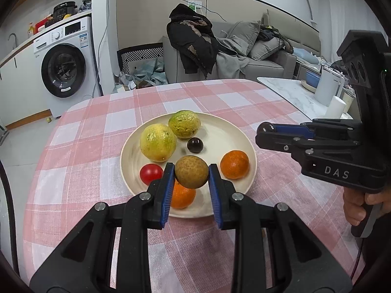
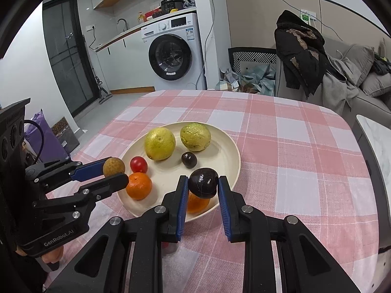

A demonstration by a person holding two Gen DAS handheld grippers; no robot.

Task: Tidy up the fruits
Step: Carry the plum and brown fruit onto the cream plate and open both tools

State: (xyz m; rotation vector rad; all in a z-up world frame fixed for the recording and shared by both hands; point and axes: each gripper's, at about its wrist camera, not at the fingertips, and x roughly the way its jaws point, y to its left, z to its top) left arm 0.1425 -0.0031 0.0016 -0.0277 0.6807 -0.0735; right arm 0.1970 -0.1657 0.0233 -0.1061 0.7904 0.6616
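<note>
two grippers each holding a small fruit over a plate

two handheld grippers are hovering above a cream plate [image 1: 227, 131] sitting on a pink checked tablecloth [image 1: 102, 122]; the left gripper [image 1: 191, 174] is pinching a speckled brown round fruit [image 1: 191, 172] between its blue pads; the right gripper [image 2: 203, 186] is pinching a dark glossy fruit [image 2: 203, 182] the same way; lying on the plate are two yellow-green citrus fruits [image 1: 158, 142], a red tomato [image 1: 151, 173], another dark round fruit [image 1: 195, 145] and two oranges [image 1: 234, 164]; a hand [image 1: 355, 206] is gripping the right gripper's handle.
</note>
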